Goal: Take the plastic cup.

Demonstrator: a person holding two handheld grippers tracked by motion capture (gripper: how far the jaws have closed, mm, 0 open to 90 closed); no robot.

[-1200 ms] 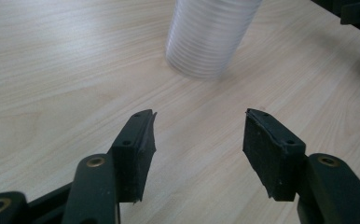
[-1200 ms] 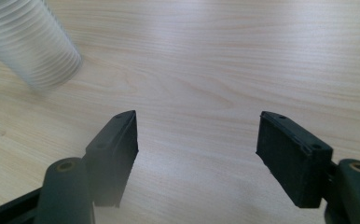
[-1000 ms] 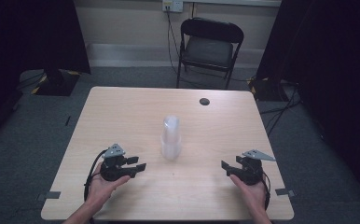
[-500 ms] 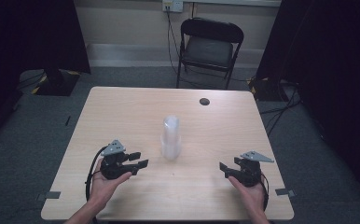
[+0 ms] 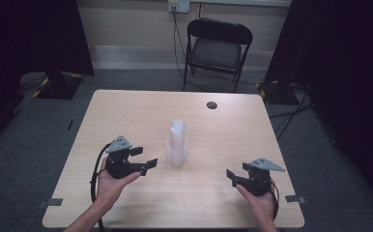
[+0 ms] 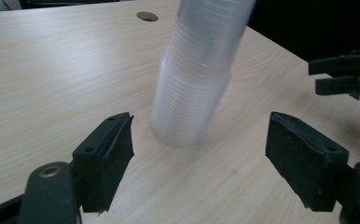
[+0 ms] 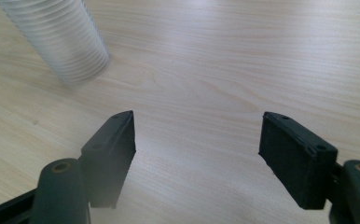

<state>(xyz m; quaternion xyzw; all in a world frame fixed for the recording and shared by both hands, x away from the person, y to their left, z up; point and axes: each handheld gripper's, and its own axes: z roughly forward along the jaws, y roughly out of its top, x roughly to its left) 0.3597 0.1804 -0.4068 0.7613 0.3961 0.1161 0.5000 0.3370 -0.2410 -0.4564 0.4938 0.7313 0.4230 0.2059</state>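
Observation:
A tall stack of clear plastic cups (image 5: 177, 142) stands upside down in the middle of the light wooden table (image 5: 126, 111). My left gripper (image 5: 145, 158) hovers just left of the stack and points at it. Its jaws have just been opening and now stand wide, with nothing between them. In the left gripper view the stack (image 6: 194, 79) rises a little ahead of the open left gripper (image 6: 197, 116). My right gripper (image 5: 231, 177) is held near the table's front right, open, with bare wood between its pads (image 7: 197, 115). The stack (image 7: 61, 42) shows at the upper left there.
A round black grommet (image 5: 212, 105) sits near the table's far edge. A black folding chair (image 5: 217, 48) stands behind the table. The right gripper's jaws (image 6: 346, 74) show at the right edge of the left gripper view.
The left gripper's jaws went from shut to wide open, and that hand rose a little and edged toward the cups. The right hand stayed about where it was.

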